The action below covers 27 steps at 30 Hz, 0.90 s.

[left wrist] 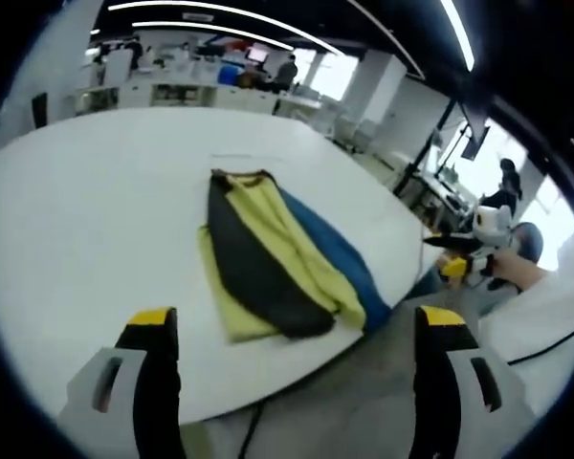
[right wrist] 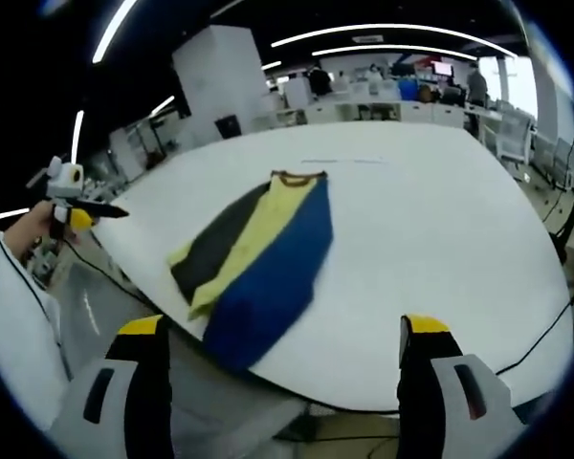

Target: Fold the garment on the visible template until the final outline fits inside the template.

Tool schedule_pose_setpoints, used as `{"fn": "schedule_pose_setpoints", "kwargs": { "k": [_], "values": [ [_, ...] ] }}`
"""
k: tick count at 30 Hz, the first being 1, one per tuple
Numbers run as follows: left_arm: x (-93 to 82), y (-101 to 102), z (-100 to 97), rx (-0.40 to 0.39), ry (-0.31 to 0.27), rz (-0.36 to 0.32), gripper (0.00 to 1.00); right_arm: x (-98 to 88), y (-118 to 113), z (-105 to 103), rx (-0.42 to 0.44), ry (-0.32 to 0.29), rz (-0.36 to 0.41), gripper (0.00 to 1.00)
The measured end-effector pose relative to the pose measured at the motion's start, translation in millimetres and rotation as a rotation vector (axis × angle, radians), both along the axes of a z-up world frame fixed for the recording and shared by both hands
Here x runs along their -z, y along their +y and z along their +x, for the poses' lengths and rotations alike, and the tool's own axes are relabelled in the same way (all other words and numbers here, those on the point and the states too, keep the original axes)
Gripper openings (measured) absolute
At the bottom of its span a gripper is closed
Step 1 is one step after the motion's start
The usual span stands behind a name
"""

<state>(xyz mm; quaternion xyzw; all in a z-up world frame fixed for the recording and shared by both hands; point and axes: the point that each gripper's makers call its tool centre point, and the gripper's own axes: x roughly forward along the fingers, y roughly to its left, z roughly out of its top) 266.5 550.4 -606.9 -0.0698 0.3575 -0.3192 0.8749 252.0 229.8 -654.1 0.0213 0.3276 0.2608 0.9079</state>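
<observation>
A folded garment [left wrist: 273,258] in yellow, dark grey and blue is laid on the white table [left wrist: 86,220], its long axis running from the collar at the far end toward the near edge. Left gripper [left wrist: 292,330] and right gripper [right wrist: 282,339] are held with jaws apart, gripping nothing, above the table edge

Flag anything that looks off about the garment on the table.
The garment lies skewed, its blue lower end hanging over the table edge nearest the person. Both tools, left and right, hover open, away from it.
</observation>
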Motion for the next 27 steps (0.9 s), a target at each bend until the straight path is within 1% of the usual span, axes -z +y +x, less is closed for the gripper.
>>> {"fn": "schedule_pose_setpoints", "kwargs": {
  "k": [11, 19, 27],
  "values": [
    [-2.4, -2.2, -1.0, 0.004, -0.009, 0.006, 0.99, 3.1, -1.1, -7.6, 0.004, 0.007, 0.001, 1.00],
    [-1.9, -2.1, -3.6, 0.007, -0.013, 0.008, 0.99, 7.1, 13.1, -9.3, -0.030, 0.018, 0.008, 0.96],
    [-5.0, 1.9, -2.2, -0.007, -0.030, 0.010, 0.99, 12.7, 33.1, -10.0, -0.093, 0.038, -0.004, 0.92]
  ]
}}
